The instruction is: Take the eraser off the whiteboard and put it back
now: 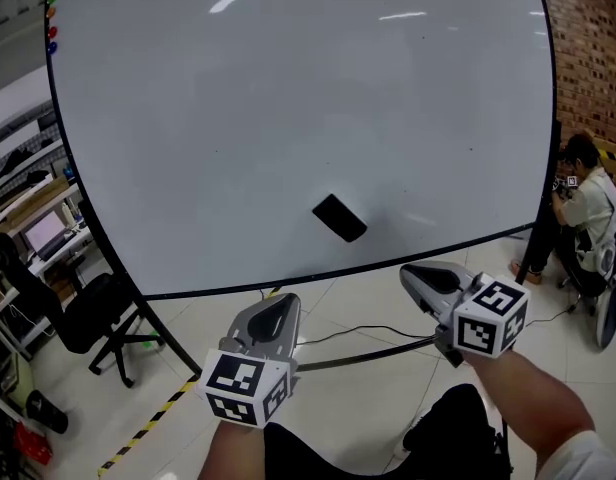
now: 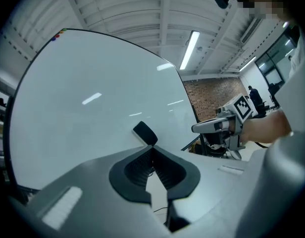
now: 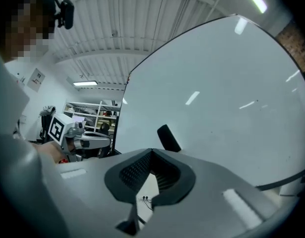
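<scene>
I'm standing in a lab-like workshop: a big whiteboard (image 1: 288,118), a brick wall (image 1: 593,48), an office chair (image 1: 88,313), stocked shelves (image 3: 88,110), strip lights (image 2: 190,48) on a ribbed ceiling (image 2: 137,6)

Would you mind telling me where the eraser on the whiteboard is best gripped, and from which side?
Probably across its narrow width, pinching the two long edges of the eraser, coming straight at the whiteboard. It sits flat on the board, tilted, so the jaws should be rolled to match its slant.

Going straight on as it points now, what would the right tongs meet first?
Likely the black eraser on the whiteboard, just beyond the shut right tongs; depth is unclear, so perhaps bare board beside it.
</scene>
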A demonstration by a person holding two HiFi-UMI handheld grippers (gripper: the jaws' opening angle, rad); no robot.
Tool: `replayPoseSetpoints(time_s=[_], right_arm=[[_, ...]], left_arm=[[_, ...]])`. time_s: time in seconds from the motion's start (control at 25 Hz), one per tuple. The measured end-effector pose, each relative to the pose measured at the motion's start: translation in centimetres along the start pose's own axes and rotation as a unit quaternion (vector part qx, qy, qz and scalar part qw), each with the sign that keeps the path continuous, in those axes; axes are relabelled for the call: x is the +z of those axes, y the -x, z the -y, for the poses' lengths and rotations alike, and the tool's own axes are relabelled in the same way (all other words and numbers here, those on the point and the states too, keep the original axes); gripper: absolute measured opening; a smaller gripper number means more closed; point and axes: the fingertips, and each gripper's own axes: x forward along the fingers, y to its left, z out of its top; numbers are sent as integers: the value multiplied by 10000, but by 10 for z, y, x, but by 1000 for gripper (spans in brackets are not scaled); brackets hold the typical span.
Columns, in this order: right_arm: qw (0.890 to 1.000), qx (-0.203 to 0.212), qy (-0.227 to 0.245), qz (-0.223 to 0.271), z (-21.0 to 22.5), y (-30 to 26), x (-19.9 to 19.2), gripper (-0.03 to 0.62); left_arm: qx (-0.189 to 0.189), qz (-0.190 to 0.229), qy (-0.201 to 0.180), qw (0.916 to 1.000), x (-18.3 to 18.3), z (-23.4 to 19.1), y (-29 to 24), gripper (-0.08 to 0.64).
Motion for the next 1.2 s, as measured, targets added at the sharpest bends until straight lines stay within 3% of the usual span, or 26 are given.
replayPoseSetpoints(time_s=[0.16,0.28,0.56,0.8,0.96,1.08,1.2], right_arm=[[9994,-249,-219,97,33,-22,-2,2],[9989,-337,-281,149,34,-31,-4,2],[9969,-449,642,-83,21,-50,-9,2],[9966,-561,591,-81,28,-57,-14,2],[9937,-619,920,-135,24,-61,-13,6],[9870,-787,1389,-193,24,-65,-10,64],[9726,-994,2081,-278,22,-77,-4,147]], left_arm=[[73,314,106,9994,3,-8,-14,17],[113,246,226,9994,-6,-17,-24,17],[233,198,335,9990,-9,-43,-36,17],[200,250,195,9993,-4,-40,-43,17],[232,243,177,9993,-5,-41,-41,17],[203,203,145,9995,-6,-39,-40,17],[188,171,132,9996,-8,-39,-39,17]])
